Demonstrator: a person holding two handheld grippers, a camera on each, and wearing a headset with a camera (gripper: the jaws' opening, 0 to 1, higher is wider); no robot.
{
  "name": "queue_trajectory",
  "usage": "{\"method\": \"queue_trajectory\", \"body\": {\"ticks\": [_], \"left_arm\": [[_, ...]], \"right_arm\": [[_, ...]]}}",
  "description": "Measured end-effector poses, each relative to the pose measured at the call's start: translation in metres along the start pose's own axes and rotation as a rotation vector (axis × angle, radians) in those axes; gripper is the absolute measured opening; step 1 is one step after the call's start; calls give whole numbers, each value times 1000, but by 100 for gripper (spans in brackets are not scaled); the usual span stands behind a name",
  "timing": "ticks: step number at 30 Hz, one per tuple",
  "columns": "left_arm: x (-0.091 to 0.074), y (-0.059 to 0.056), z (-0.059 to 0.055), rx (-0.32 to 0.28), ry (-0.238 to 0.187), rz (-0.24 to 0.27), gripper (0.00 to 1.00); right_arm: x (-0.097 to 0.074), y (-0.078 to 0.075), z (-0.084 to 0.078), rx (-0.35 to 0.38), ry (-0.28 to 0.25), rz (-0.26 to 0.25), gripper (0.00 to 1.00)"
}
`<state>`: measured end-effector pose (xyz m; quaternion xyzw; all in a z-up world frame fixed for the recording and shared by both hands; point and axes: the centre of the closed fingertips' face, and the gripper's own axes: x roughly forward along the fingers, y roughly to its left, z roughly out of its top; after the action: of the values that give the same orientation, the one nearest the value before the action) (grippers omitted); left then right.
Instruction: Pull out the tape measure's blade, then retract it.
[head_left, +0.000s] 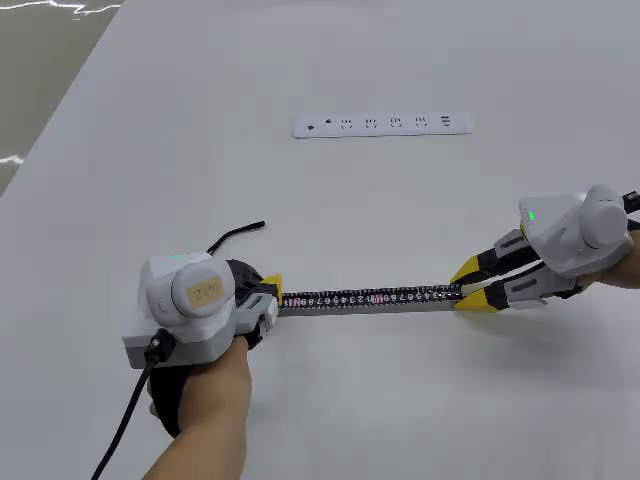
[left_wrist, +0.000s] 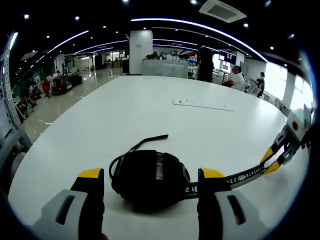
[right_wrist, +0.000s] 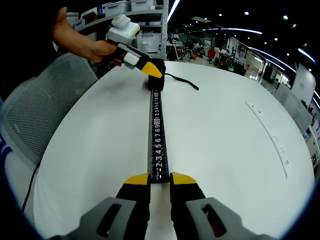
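Two claws sharing one line: the left claw (left_wrist: 151, 174) is clamping the tape measure (left_wrist: 147, 175) toward the table's (head_left: 400, 60) left edge, and the right claw (right_wrist: 160, 178) is pinching the blade (right_wrist: 158, 135) at its tip. The blade's lying flat, running straight between them, so I'm guessing retracting is calling for the right one travelling along it toward the left.

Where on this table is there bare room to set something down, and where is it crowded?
The table is bare between the power strip and the blade, and again on the blade's near side. It is crowded around the case at the left gripper and at the blade's tip in the right gripper.
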<state>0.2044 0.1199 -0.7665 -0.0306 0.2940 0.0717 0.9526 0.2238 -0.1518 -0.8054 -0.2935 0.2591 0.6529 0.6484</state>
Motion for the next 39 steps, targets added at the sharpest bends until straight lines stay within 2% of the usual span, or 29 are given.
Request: {"method": "queue_trajectory", "body": {"ticks": [9,15,21,25,29,31,39], "left_arm": [[2,2,-3,-30,16,6,67],[0,0,-1,-55,19,7,65],[1,-1,-2,-62,32,15,64],[4,-1,-5,-45,48,21,63],[7,3,-5,-57,47,20,63],[3,1,-3,-71,44,17,63],[4,2,-2,-87,39,18,63]], "right_arm": [[1,-1,-2,-5,11,5,14],[0,0,0,-8,13,3,14],[0,-1,-2,-6,13,8,14],[0,1,1,-5,14,12,14],[1,-2,-3,0,10,9,14],[0,0,0,-3,11,8,14],[1,-1,-3,-2,13,7,14]]}}
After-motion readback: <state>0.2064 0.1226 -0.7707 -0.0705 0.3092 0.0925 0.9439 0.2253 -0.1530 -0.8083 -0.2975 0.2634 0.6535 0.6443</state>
